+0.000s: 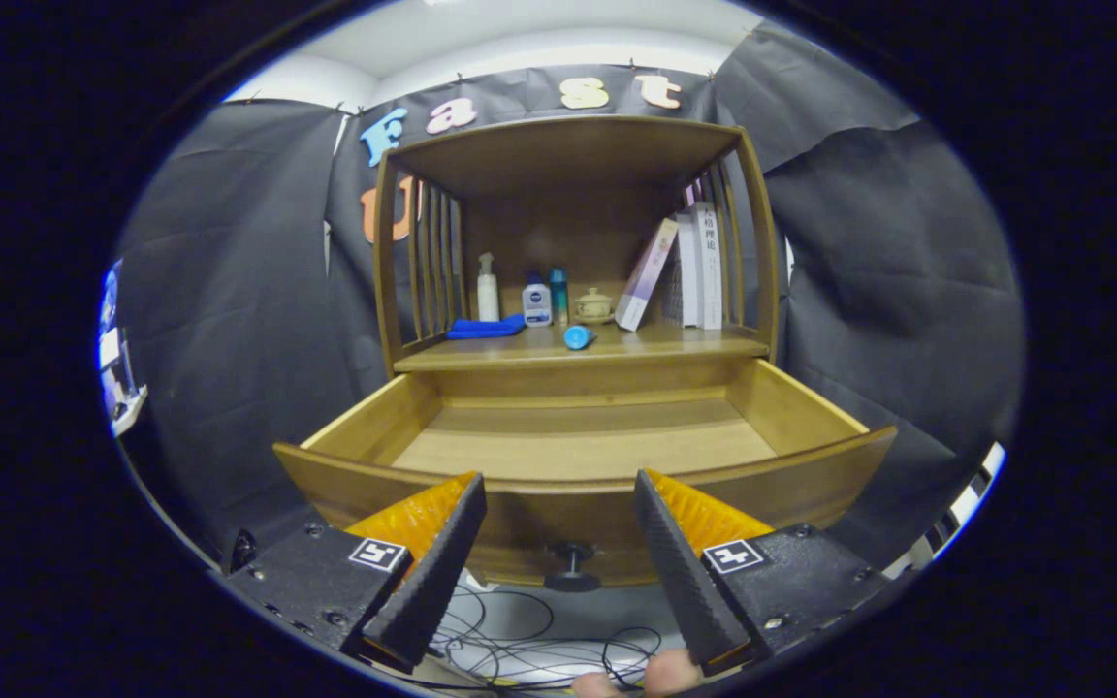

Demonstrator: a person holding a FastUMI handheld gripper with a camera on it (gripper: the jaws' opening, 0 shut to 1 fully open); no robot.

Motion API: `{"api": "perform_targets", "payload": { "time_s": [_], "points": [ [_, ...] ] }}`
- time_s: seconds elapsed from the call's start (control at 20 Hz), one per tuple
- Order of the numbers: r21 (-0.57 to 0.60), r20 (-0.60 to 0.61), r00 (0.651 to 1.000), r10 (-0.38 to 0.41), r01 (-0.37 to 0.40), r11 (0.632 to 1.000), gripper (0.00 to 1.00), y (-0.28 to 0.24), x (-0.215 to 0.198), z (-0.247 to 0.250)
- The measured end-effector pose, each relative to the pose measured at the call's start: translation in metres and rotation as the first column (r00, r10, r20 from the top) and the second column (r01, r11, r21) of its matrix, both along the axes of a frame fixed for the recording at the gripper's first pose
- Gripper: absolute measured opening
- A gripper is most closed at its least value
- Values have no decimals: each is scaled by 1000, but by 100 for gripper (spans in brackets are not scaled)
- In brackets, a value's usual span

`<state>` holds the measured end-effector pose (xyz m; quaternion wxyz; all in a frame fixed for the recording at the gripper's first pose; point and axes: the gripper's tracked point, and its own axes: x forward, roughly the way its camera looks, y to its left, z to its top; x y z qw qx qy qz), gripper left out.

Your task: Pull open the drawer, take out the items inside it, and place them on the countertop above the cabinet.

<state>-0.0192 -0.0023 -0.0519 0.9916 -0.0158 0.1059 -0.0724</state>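
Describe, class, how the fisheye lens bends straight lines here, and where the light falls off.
Gripper view: the open drawer's front edge bows into a curve and the cabinet's side posts lean outward; the shelf recess behind the bottles is dim, while the drawer floor is evenly lit; the hand-held gripper hangs open, sharp, just before the knob.

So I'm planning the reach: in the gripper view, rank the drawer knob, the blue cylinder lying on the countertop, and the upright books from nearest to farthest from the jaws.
The gripper is open, holding nothing.
1. Drawer knob: between the jaws, on the open drawer's front.
2. Blue cylinder: beyond the drawer, at the countertop's front edge.
3. Books: farther back, on the right.
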Motion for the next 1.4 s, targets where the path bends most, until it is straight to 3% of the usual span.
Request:
{"api": "perform_targets", "payload": {
  "time_s": [0.45,0.8,1.4],
  "points": [
    [20,-33,998,-46,47,999,96,-16,14,-60],
    [-52,50,995,-86,89,995,98,-19,26,-65],
    [-94,118,992,-43,54,994,99,-17,54,-62]
  ]
}}
